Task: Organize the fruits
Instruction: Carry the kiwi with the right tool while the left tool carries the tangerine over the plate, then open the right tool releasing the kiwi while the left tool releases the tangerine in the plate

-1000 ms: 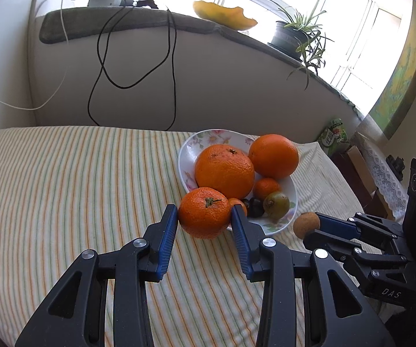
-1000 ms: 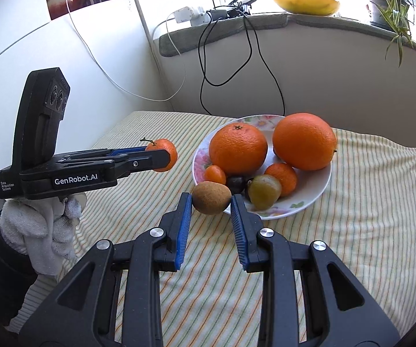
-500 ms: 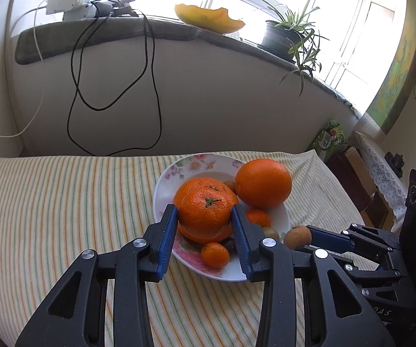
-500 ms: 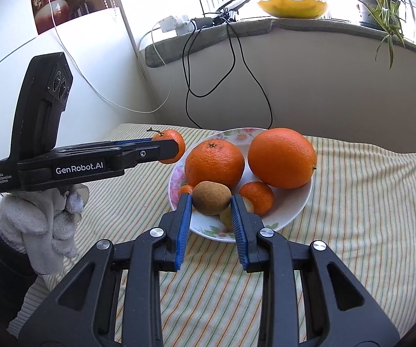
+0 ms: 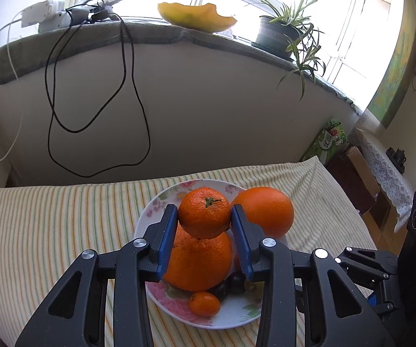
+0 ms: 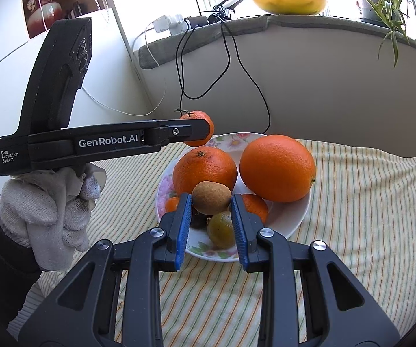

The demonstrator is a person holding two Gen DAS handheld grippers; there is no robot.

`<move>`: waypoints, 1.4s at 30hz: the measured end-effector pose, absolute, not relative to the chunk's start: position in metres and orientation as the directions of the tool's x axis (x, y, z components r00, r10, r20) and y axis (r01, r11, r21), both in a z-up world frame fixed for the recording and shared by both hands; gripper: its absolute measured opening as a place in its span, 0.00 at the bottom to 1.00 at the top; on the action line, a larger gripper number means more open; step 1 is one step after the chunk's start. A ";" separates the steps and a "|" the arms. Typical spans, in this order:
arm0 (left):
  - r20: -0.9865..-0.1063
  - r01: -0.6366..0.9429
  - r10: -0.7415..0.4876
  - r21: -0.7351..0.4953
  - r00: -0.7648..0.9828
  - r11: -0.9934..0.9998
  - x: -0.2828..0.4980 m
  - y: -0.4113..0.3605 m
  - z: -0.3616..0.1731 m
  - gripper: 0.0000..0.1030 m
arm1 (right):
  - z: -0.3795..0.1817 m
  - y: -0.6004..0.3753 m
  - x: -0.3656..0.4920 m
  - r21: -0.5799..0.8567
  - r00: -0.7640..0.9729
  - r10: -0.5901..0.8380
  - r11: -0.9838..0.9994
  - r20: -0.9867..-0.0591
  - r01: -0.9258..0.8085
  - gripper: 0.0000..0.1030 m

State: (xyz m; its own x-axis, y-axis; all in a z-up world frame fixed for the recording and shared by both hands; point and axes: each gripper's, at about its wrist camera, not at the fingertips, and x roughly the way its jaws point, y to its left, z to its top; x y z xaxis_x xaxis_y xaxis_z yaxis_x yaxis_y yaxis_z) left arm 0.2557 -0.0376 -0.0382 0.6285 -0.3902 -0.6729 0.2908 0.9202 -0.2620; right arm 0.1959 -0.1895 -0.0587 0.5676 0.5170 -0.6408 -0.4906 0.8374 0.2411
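Over the last second I've carried both fruits above the plate (image 5: 231,322): my left gripper (image 5: 204,217) clamps the tangerine (image 5: 204,212), my right gripper (image 6: 211,202) the kiwi (image 6: 211,198), seemingly ready for release.

The left black two-finger gripper with blue pads (image 5: 204,225) is clamped on a small stemmed orange mandarin (image 5: 204,212), held level by a white knit-gloved hand (image 6: 49,205). The right black blue-padded gripper (image 6: 211,217) is clamped on a brown kiwi (image 6: 211,197), fingers pointing forward.
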 end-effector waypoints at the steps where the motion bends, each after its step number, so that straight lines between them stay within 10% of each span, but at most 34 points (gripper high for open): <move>1: -0.673 0.292 -0.391 -0.262 0.628 0.920 0.257 -0.039 -0.038 0.35 | -0.060 -0.189 0.196 0.242 0.567 0.517 0.837 -0.641 -0.491 0.28; 42: -0.683 0.305 -0.396 -0.257 0.614 0.917 0.277 -0.051 -0.040 0.36 | -0.070 -0.183 0.207 0.241 0.561 0.504 0.845 -0.657 -0.477 0.29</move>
State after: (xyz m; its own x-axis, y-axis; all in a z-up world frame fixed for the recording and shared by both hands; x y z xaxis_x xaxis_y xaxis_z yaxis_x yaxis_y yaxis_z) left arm 0.2771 -0.0510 -0.0404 0.6135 -0.3959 -0.6832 0.3051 0.9169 -0.2573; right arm 0.2075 -0.1834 -0.0700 0.5606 0.5038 -0.6572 -0.4768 0.8453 0.2413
